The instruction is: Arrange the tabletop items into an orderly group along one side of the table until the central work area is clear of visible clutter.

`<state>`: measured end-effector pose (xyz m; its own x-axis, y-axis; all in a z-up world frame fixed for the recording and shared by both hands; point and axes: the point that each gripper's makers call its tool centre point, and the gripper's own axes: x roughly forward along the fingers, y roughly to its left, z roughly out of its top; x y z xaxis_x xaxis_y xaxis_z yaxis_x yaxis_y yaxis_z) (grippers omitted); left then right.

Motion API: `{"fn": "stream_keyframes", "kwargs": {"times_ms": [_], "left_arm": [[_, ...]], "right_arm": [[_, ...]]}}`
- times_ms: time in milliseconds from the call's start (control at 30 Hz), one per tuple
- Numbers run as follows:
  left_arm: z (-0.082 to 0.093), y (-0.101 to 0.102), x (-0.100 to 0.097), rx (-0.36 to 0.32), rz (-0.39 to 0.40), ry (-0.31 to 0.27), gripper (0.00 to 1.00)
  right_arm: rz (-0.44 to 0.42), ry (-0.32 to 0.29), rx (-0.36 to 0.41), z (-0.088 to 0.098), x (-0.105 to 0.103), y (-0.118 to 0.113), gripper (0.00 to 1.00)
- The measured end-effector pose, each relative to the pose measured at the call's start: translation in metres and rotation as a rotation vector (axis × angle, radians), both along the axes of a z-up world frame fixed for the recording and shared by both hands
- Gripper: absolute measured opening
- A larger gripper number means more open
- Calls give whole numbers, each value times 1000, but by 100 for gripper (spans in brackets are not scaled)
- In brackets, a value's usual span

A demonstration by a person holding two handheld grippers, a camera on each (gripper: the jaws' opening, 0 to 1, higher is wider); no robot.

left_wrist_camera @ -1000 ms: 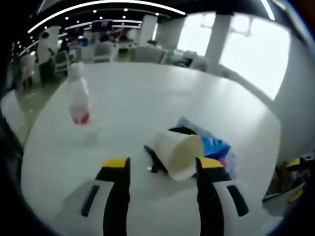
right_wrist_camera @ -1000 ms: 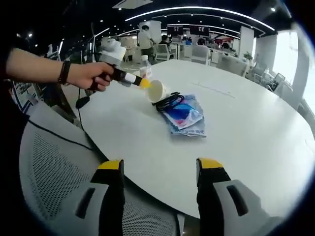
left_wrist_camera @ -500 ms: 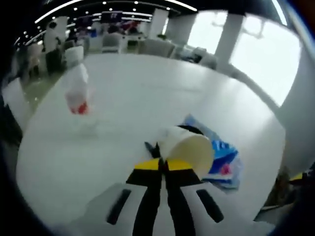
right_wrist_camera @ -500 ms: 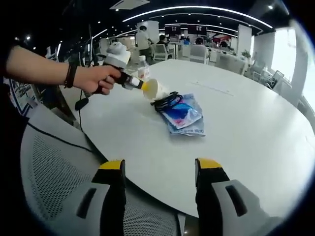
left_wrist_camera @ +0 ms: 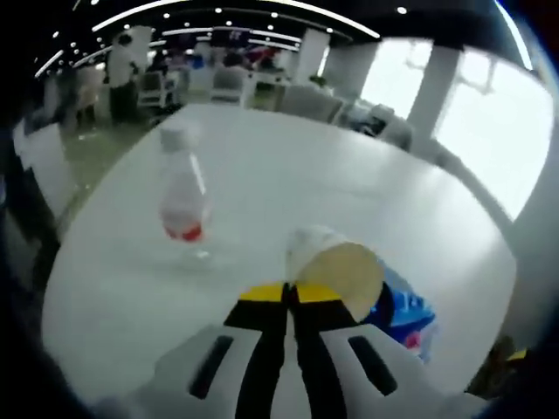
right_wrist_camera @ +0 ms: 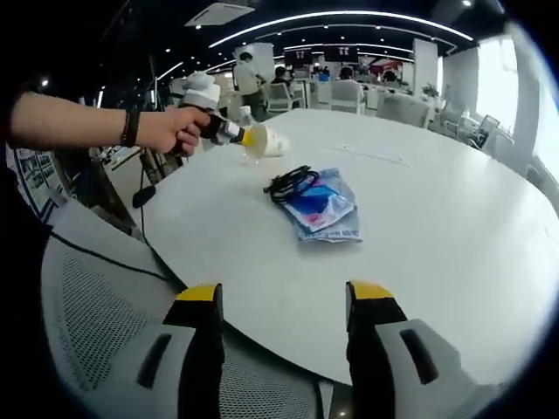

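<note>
The left tongs point(left_wrist_camera: 291, 292) were clamped on the rim of a white paper cup point(left_wrist_camera: 336, 269), holding it tilted above the round white counter point(left_wrist_camera: 262, 183). In the right gripper view the same cup point(right_wrist_camera: 265, 140) hung off the surface, apart from the black coiled cable point(right_wrist_camera: 291, 181) and the blue plastic snack packets point(right_wrist_camera: 323, 205) lying mid-counter. A clear plastic bottle with a red label point(left_wrist_camera: 182, 196) stood upright beyond the cup. The right tongs point(right_wrist_camera: 284, 301) stood apart, holding nothing, over a grey mesh chair point(right_wrist_camera: 96, 305).
</note>
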<state>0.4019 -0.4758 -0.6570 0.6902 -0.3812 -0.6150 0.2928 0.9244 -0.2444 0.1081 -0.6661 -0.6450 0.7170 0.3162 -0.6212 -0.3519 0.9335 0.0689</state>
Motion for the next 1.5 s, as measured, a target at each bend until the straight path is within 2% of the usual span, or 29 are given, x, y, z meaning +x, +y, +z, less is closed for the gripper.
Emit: {"fn": "stream_keyframes", "kwargs": {"times_ms": [67, 500, 700, 1067, 1500], "left_arm": [[-3, 7, 6, -1, 31, 16, 0], [-8, 25, 26, 10, 99, 45, 0], [-15, 28, 36, 26, 101, 47, 0], [-30, 31, 42, 58, 124, 76, 0], [-30, 28, 49, 51, 139, 88, 2]], "right_arm": [[-1, 3, 1, 0, 0, 0, 56], [1, 5, -2, -1, 0, 0, 56], [-4, 10, 0, -2, -1, -1, 57], [-5, 23, 4, -4, -2, -1, 57], [-5, 31, 10, -4, -2, 0, 57]]}}
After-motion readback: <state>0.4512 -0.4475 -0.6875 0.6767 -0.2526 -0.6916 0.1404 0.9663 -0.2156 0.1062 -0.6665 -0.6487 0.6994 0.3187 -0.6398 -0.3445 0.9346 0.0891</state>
